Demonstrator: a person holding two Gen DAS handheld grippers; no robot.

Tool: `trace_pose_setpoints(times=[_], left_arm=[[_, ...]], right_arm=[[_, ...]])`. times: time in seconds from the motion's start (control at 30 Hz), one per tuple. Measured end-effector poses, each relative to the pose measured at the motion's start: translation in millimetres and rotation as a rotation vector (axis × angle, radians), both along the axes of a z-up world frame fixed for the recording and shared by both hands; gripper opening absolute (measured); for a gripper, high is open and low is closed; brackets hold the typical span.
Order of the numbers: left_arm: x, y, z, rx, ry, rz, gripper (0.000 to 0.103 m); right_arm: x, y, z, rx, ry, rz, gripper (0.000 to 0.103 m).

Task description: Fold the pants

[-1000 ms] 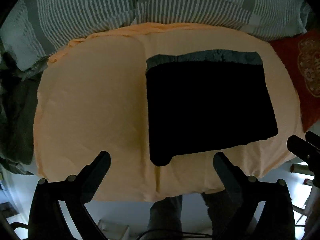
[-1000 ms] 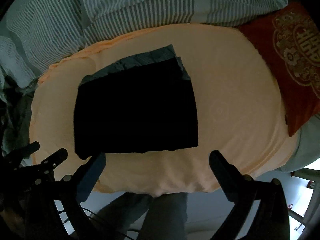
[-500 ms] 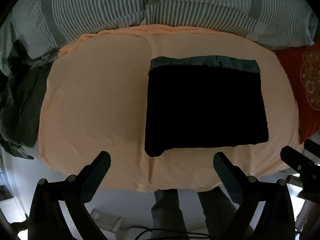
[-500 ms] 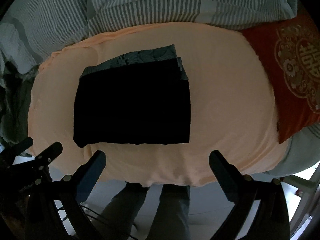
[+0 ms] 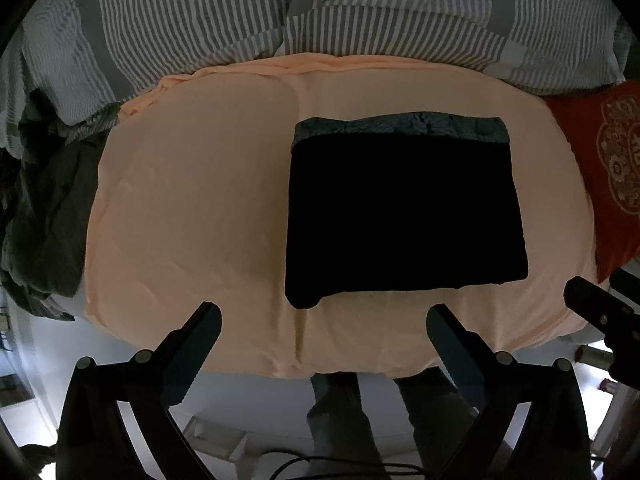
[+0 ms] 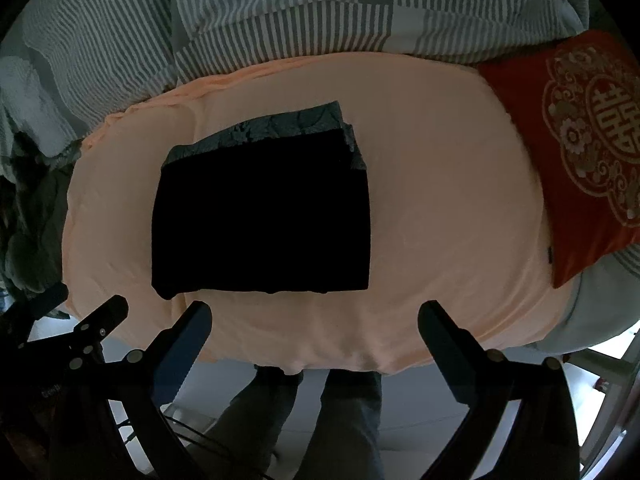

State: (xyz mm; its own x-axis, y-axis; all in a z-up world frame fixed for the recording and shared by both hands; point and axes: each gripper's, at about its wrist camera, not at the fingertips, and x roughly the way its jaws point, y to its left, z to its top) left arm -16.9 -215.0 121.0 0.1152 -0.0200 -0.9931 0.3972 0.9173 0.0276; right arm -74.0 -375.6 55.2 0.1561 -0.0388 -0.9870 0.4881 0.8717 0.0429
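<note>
The black pants [image 5: 402, 212] lie folded into a neat rectangle on the peach sheet [image 5: 192, 208], with a grey waistband strip along the far edge. They also show in the right wrist view [image 6: 260, 220]. My left gripper [image 5: 323, 328] is open and empty, held above the bed's near edge, short of the pants. My right gripper [image 6: 315, 326] is open and empty, also back from the pants near the bed's front edge. Each gripper shows at the edge of the other's view.
A striped grey duvet [image 5: 320, 12] is bunched along the far side. A red embroidered cushion [image 6: 580, 140] lies at the right. Dark grey clothes [image 5: 40, 208] are heaped at the left. The person's legs [image 6: 320, 420] and the floor show below the bed's edge.
Both grippers have drawn back and up from the bed; the pants look smaller and farther away. The pants have not moved. Both grippers stay open.
</note>
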Motion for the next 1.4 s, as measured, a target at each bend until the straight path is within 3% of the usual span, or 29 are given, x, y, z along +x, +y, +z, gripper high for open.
trace_pose_setpoints(times=[1.4], left_arm=[[8,2,1,-0.007,0.000,-0.023,0.103]], right_arm=[[15,10,1,-0.012,0.012,0.036,0.103]])
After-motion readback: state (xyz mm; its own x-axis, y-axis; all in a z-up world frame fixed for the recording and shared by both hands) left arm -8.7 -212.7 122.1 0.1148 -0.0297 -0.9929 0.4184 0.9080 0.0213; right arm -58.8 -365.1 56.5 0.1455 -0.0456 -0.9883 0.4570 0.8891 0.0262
